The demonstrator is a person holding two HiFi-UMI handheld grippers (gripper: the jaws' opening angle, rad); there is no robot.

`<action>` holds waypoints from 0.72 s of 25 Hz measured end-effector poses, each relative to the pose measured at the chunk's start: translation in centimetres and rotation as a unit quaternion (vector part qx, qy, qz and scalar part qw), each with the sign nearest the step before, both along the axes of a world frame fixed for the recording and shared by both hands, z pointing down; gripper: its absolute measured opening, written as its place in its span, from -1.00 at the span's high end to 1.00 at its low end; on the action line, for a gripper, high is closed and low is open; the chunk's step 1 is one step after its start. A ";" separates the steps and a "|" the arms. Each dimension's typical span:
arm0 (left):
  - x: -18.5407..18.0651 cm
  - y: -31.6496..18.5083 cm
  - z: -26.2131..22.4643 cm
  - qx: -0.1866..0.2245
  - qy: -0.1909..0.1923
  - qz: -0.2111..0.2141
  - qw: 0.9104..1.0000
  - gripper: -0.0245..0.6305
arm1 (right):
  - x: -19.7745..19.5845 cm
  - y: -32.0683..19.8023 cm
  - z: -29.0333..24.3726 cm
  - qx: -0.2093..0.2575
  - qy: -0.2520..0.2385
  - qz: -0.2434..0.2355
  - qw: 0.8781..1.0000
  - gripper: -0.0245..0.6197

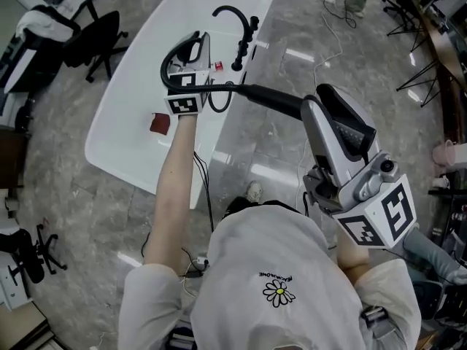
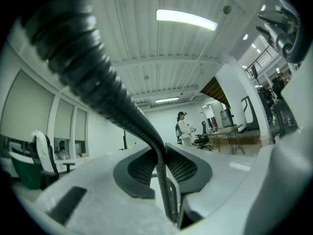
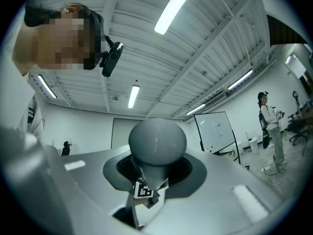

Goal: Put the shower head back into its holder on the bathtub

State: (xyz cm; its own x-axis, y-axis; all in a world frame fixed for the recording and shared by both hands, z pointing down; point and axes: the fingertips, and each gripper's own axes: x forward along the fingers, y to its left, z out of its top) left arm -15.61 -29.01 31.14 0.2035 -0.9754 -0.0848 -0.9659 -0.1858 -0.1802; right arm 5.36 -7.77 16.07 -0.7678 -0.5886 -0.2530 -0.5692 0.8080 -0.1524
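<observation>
Okay, left claw [image 2: 165, 180] is pinching the hose [image 2: 112, 97], and right claw [image 3: 155, 177] is gripping the shower head [image 3: 157, 140]. Reseating is not yet happening; the bathtub [image 1: 124, 133] is lying at eleven o'clock.

The white bathtub [image 1: 124, 133] is standing on the grey floor [image 1: 80, 217], carrying a black faucet [image 1: 240, 53] along its right edge and a dark red object [image 1: 160, 124] inside.

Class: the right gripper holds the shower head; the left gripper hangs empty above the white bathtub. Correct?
No: the left gripper is shut on the black hose, not empty, as the left gripper view shows. The rest stands.
</observation>
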 end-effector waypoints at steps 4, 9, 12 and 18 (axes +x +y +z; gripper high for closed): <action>-0.6 -3.7 -6.7 0.047 -0.056 0.001 0.997 0.73 | 1.5 -3.6 -1.7 0.028 -0.017 0.032 0.999 0.59; -0.2 -8.0 -10.7 0.069 -0.088 0.014 0.994 0.73 | 3.6 -7.2 -2.4 0.055 -0.019 0.096 0.994 0.59; 0.8 -9.7 -9.2 0.064 -0.082 0.026 0.994 0.73 | 3.6 -9.0 -1.8 0.057 -0.011 0.107 0.993 0.59; 0.9 -13.1 -1.8 0.011 -0.044 0.043 0.998 0.73 | 1.5 -13.5 -0.3 0.052 0.014 0.117 0.992 0.59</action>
